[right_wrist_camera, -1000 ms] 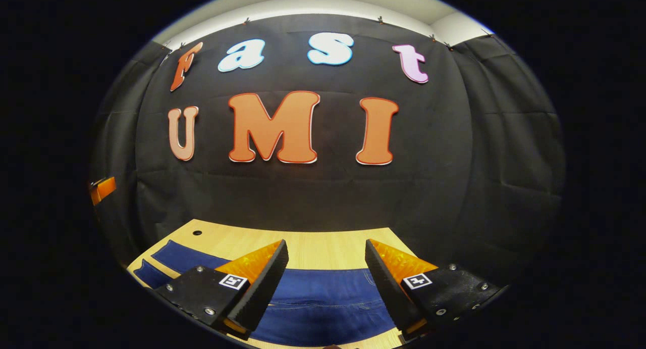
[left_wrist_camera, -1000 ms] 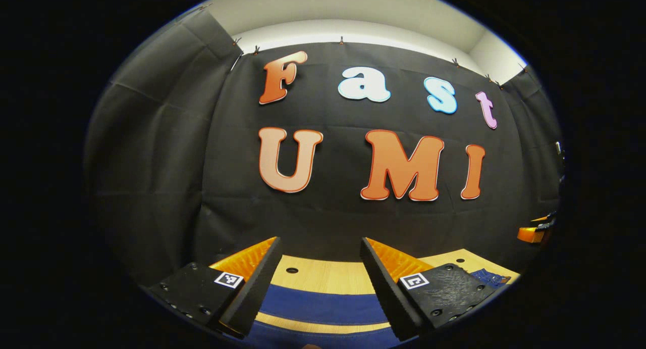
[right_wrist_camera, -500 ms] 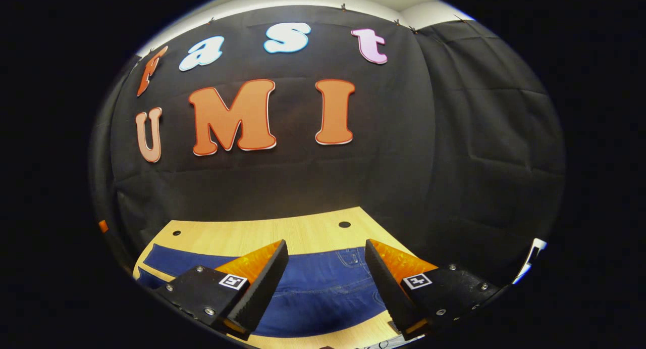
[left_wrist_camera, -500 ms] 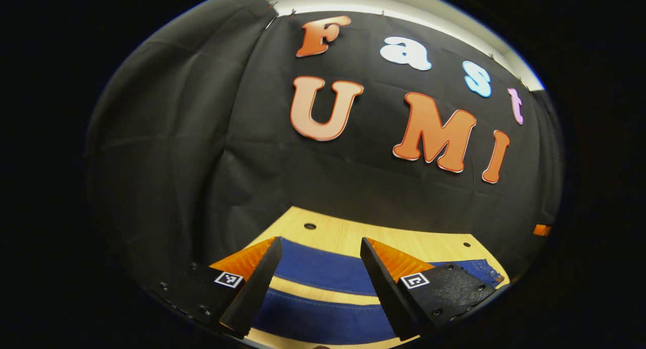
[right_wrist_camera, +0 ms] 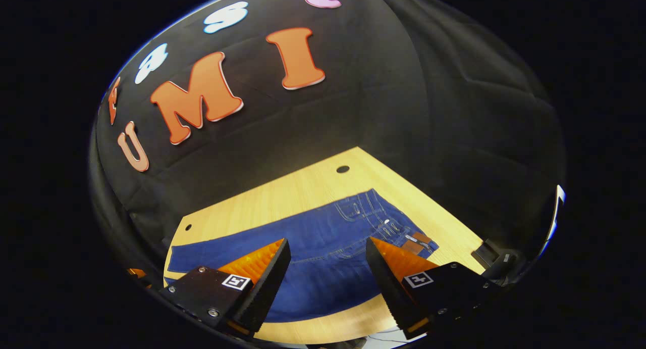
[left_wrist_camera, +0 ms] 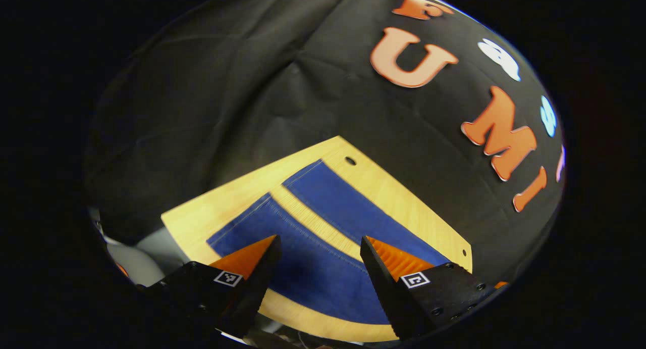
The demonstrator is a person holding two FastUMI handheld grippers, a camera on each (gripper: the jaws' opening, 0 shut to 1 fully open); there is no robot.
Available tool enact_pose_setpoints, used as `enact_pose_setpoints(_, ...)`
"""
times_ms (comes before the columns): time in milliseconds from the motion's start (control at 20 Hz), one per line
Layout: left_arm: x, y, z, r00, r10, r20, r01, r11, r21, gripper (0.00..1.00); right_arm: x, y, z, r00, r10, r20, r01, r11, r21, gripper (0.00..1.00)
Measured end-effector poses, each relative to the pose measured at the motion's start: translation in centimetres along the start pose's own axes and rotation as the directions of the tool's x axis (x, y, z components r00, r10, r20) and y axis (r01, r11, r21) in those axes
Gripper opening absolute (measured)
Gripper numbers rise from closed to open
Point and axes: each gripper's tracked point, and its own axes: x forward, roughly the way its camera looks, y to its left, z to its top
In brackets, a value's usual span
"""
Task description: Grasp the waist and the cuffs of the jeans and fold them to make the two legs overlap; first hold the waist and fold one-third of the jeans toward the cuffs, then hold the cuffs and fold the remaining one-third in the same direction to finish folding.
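- Left gripper [left_wrist_camera: 318, 268]: fingers spread apart, holding nothing, poised above the cuff end of the jeans [left_wrist_camera: 323, 222].
- Right gripper [right_wrist_camera: 328, 270]: also spread wide, nothing between the fingers, above the waist end of the jeans [right_wrist_camera: 323, 248].
- Jeans lie flat on the wooden table [left_wrist_camera: 398, 197], legs apart w/ a strip of bare wood between them. No fold made yet, by the look of it.
- Left gripper view: near leg passes right under the gap between the fingers; its cuff edge sits just left of the left finger. Far leg runs parallel behind it.
- Right gripper view: waistband [right_wrist_camera: 398, 222] w/ belt loops and leather patch lies just beyond the right finger, toward the far right.
- Long axis runs left-right: cuffs at left, waist at right. So each gripper is already on its own end.
- Judgement: next step = go down and pinch the near-side waist and cuff, then carry both to the far leg.
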Motion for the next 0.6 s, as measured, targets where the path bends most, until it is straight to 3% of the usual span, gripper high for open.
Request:
enact_pose_setpoints(50,0.2,1.3,-0.6,0.999,0.025,-0.03,-0.026,0.998,-0.049,0.98,0.6,-1.1,-0.4,0.999,0.001,-0.038,0.0,1.0,0.027,0.95)
enact_pose_setpoints(200,0.7,4.6,-1.4,0.995,0.063,-0.079,-0.076,0.984,-0.164,0.98,2.4,-3.7,-1.7,0.989,0.015,-0.15,0.012,0.983,0.181,0.96)
enact_pose_setpoints(300,1.2,5.8,-1.8,0.992,0.073,-0.1,-0.093,0.972,-0.215,0.98,3.6,-4.9,-3.0,0.978,0.039,-0.204,0.024,0.955,0.294,0.96)
enact_pose_setpoints(450,2.1,7.0,-3.1,0.982,0.034,-0.185,-0.093,0.943,-0.319,0.97,5.3,-7.1,-4.9,0.962,0.029,-0.272,0.091,0.905,0.415,0.96)
enact_pose_setpoints(600,3.1,9.2,-3.6,0.975,0.054,-0.216,-0.138,0.909,-0.394,0.98,6.7,-8.0,-6.5,0.948,0.031,-0.317,0.141,0.851,0.506,0.96)
